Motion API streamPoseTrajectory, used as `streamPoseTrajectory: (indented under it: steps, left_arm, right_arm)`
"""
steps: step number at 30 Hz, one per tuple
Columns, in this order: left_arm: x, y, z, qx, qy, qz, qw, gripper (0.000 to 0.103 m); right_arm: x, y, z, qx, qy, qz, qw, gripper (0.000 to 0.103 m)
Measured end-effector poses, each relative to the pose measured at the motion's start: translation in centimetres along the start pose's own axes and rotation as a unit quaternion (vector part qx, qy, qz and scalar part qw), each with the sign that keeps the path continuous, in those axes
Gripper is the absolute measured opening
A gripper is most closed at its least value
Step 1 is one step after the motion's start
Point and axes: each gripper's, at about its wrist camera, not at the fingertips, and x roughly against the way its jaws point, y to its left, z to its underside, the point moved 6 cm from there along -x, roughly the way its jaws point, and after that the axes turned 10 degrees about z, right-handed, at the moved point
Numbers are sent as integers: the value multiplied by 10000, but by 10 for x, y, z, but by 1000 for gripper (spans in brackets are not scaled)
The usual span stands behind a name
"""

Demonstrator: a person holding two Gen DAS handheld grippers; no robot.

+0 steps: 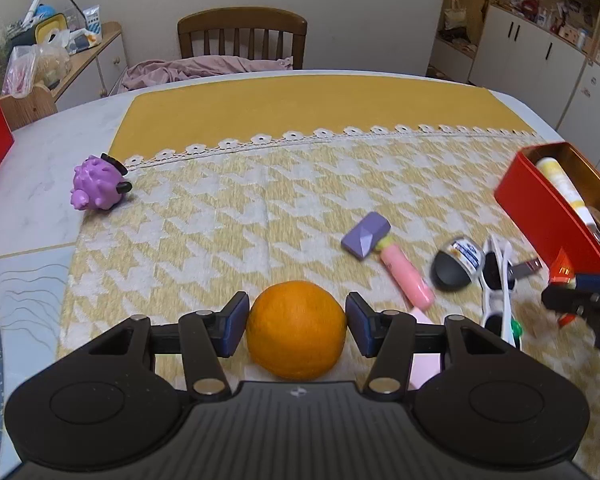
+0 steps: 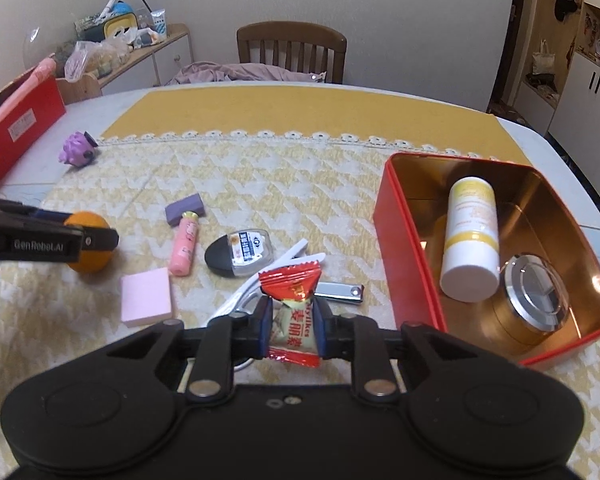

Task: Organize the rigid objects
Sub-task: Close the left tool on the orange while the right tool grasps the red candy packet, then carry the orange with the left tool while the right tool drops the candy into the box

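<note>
Now the left gripper (image 1: 297,324) clamps the orange (image 1: 296,330) while the right gripper (image 2: 291,330) pinches a wrapped candy (image 2: 292,312).

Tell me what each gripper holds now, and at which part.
The left gripper holds the orange across its widest middle. The right gripper holds the wrapped candy across its lower half.

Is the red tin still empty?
No: the red tin already holds a white-and-yellow bottle and a round silver-lidded jar.
</note>
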Motion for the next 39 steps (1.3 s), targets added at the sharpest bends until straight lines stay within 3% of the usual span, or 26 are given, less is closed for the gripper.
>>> streamPoseTrajectory:
  steps: [8, 10, 16, 22, 23, 25, 26, 27, 39]
  left_arm:
    - [29, -15, 4, 18, 82, 2, 10000, 51]
    - [41, -26, 2, -132, -3, 17, 9999, 40]
    - [62, -67, -11, -758, -221, 198, 9967, 31]
    - [70, -36, -9, 59, -339, 404, 9986, 32]
    - [70, -29, -6, 173, -308, 371, 9987, 33]
    - [68, -18, 4, 330, -263, 334, 9986, 51]
    - [66, -16, 9, 380, -253, 334, 9984, 68]
    - [64, -14, 13, 413, -271, 314, 9983, 77]
    - [13, -18, 29, 161, -45, -156, 9997, 76]
  right_arm:
    - [34, -11, -2, -238, -108, -71, 9996, 20]
    - [44, -17, -2, -293, -148, -84, 9994, 20]
    - [65, -39, -3, -455, -292, -71, 9985, 20]
    - [69, -60, 4, -606, -302, -102, 9977, 20]
    - [70, -62, 5, -625, -297, -122, 9975, 20]
    - [69, -66, 7, -634, -297, -149, 9974, 20]
    - [69, -68, 9, -643, -287, -153, 9974, 20]
    - [68, -69, 11, -666, -263, -167, 9973, 20]
    - [71, -82, 26, -645, -137, -96, 9978, 20]
